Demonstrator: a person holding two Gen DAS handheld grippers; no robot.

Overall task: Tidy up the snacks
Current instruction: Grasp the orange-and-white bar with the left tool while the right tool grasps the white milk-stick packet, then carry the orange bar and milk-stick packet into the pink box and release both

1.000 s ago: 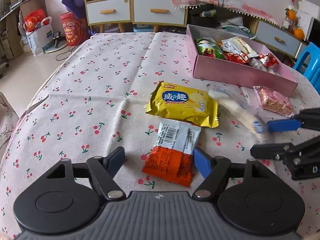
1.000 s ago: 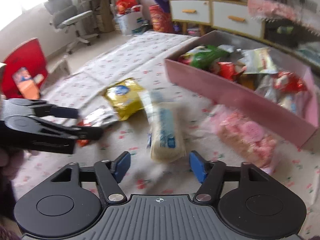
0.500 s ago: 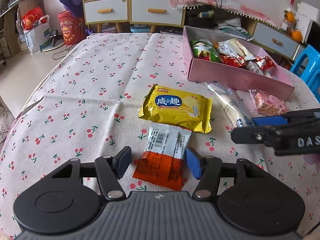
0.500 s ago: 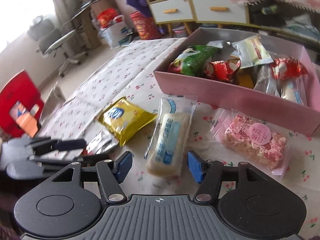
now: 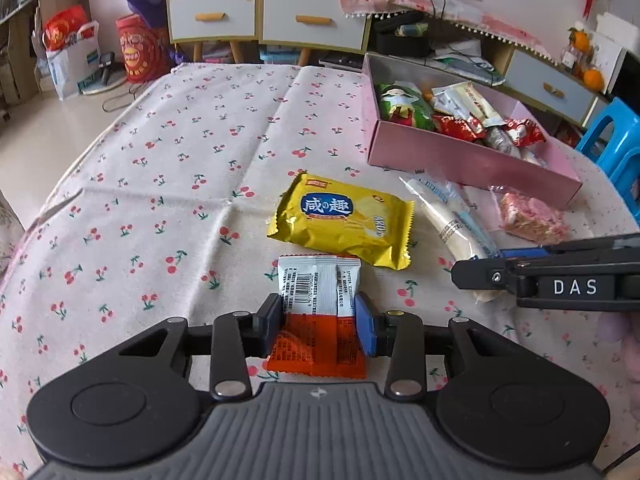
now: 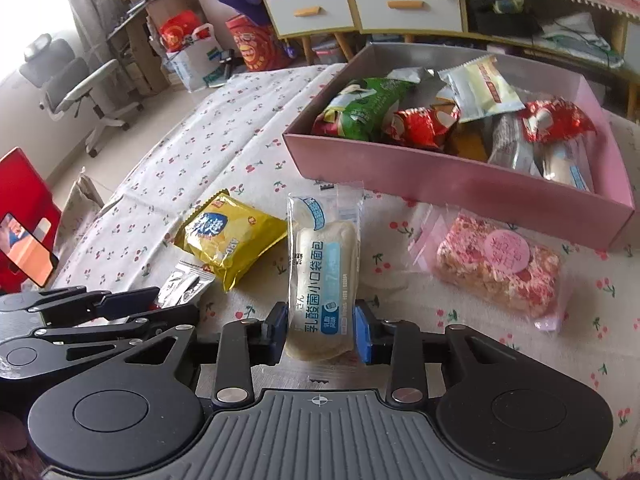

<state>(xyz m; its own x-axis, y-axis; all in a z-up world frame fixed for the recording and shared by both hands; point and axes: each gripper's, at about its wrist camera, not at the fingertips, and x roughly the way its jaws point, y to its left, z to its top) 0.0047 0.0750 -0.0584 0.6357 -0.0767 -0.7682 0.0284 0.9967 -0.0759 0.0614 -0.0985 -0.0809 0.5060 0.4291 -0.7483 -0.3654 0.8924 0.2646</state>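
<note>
The tablecloth point(image 5: 168, 168) is white with little red cherries. The box point(image 6: 460, 188) is pink. One packet point(image 5: 318, 312) is white on top and orange below, with a black barcode. The bag point(image 5: 344, 224) next to it is yellow with a blue patch. The bread point(image 6: 324, 280) is pale cream in a clear wrapper with light blue print. The treat point(image 6: 496, 272) is pink and speckled.

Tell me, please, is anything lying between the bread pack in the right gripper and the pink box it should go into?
Nothing visible blocks it. The right gripper, whose jaws have just been closing, clamps the bread pack; only bare cloth lies ahead up to the pink box. The pink nougat bag sits off to the right, the yellow pack to the left.
</note>
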